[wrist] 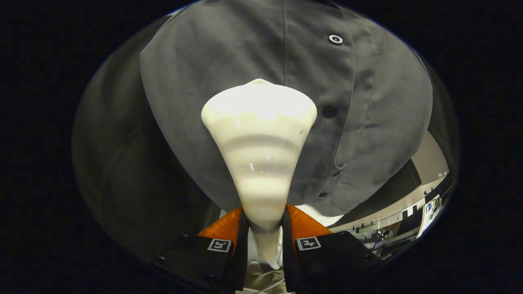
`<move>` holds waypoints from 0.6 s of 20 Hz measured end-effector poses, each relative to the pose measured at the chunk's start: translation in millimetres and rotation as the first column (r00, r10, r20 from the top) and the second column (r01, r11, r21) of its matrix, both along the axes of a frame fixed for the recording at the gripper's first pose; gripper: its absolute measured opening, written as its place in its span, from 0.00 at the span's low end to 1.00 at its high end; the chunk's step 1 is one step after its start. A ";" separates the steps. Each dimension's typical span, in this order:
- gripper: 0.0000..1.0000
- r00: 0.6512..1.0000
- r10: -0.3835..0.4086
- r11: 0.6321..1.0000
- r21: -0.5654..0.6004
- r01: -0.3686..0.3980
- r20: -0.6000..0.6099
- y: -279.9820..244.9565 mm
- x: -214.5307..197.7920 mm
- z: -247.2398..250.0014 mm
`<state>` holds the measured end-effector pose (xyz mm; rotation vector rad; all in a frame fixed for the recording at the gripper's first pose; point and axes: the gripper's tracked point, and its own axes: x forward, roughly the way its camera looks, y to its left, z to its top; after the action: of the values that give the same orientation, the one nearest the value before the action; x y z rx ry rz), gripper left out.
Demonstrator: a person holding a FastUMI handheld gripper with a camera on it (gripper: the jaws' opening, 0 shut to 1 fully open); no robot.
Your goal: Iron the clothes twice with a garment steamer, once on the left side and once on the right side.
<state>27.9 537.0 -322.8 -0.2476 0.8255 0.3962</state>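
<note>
- The garment steamer (259,139) is held between the two fingers of the tongs (264,228); its narrow neck is pinched there, with both fingers pressed against it, one on either side.
- From that narrow neck the steamer widens toward 12 o'clock into a broad, rounded head, which is seen well ahead of the fingertips and against the cloth of the shirt (229,53).
- Whether the head actually touches the fabric cannot be told, as its face is turned away.
- The steamer head is placed at the middle of the shirt front, just to the 9 o'clock side of the button placket (327,81).
- A pale button (335,39) is seen on the placket at about 1 o'clock from the steamer head, and a dark button (329,111) at about 3 o'clock, near its rim.
- The shirt is of grey woven cloth, matte and smooth, with a straight vertical seam running up from behind the steamer head.
- The hem of the shirt is curved and ends at about 5 o'clock from the steamer head, beyond the fingers.
- The steamer body is of glossy cream plastic, cone-shaped, with soft banded reflections across it.
- A square black-and-white marker (219,245) is carried on each finger.
</note>
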 end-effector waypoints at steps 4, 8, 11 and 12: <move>0.44 0.999 0.001 1.000 -0.024 -0.002 -0.049 -6.9 -6.6 -26.0; 0.44 0.996 0.001 0.999 -0.042 -0.005 -0.085 -14.7 -10.0 -50.8; 0.44 0.994 0.004 0.998 -0.062 -0.011 -0.112 -22.9 -12.8 -70.6; 0.44 0.993 0.005 0.998 -0.069 -0.013 -0.121 -24.9 -14.1 -77.3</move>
<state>13.8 512.1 -400.1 -0.2940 0.9583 0.3940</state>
